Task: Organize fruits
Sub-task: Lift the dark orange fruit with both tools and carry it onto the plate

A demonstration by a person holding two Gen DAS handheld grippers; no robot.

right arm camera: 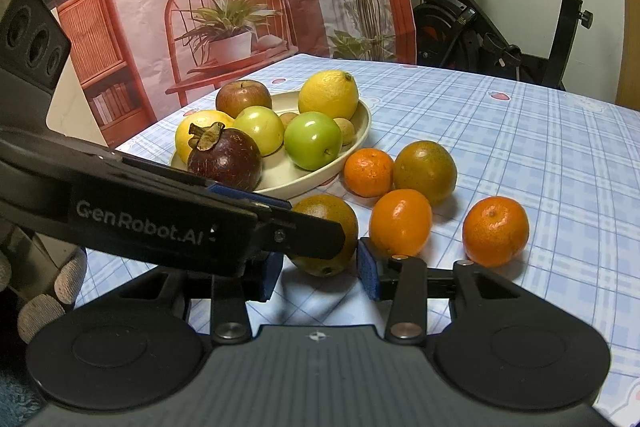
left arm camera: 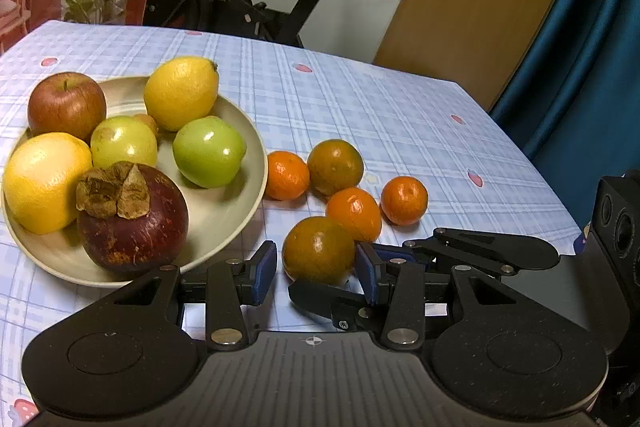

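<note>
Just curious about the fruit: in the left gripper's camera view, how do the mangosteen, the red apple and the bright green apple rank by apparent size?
1. Mangosteen, though it sits nearest the camera.
2. Red apple and bright green apple: too alike to rank.

Five citrus fruits (left arm camera: 344, 203) lie right of the bowl (left arm camera: 244, 163).

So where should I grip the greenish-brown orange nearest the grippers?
Across the widest middle of the greenish-brown orange, from the near side. It is round; its left and near sides are clear, while a bright orange touches it behind-right, so keep the fingers left-right.
</note>
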